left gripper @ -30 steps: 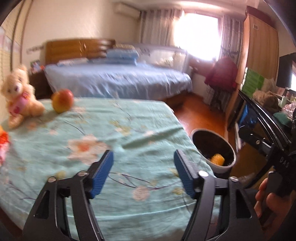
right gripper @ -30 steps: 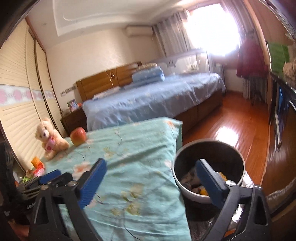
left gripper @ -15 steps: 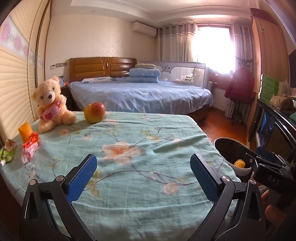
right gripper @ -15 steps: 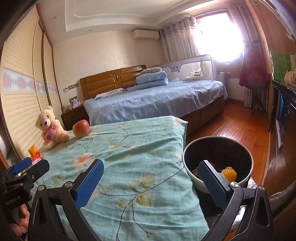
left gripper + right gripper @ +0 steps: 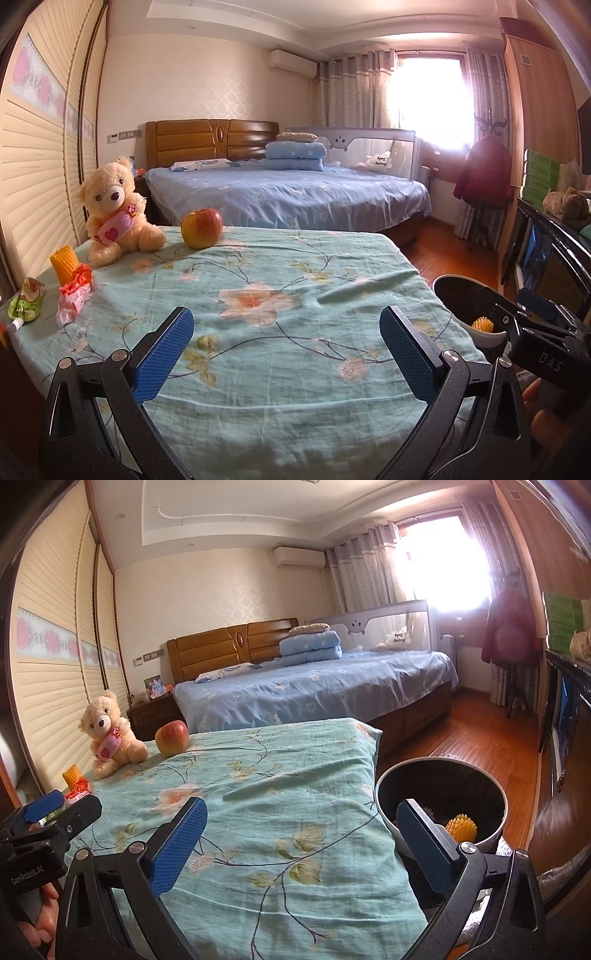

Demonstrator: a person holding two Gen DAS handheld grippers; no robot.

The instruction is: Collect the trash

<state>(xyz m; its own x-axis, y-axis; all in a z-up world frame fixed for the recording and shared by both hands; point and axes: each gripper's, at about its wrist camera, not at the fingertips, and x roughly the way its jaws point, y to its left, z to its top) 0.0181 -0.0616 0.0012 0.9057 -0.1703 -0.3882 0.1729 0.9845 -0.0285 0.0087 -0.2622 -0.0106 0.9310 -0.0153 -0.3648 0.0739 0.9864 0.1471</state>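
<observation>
Fingers of both tools spread wide, nothing between them; left gripper (image 5: 286,349) hangs over the near edge of the table (image 5: 295,391), right gripper (image 5: 301,840) over its near right corner, right finger out above the bin.

Trash sits at the table's left edge: red-and-white wrapper (image 5: 74,297), crumpled, just beside a yellow foam net (image 5: 65,263); green pouch (image 5: 25,306) lies nearer the near left corner; all well apart from either tool.

Teddy bear (image 5: 116,212) and apple (image 5: 201,228) rest toward the far left corner; judged keepers, not trash.

Waste bin (image 5: 439,805) stands on the floor, tight against the near right corner of the table; one yellow spiky piece (image 5: 461,827) already lies inside.

Judgement: bin parked at the table's side so drops are short; remaining litter lies on the left hand's side, so the left tool is the likelier one to fetch; open fingers suit a reach. Wrapper thin and limp; pinch low, or cloth (image 5: 258,295) may bunch up with it.
</observation>
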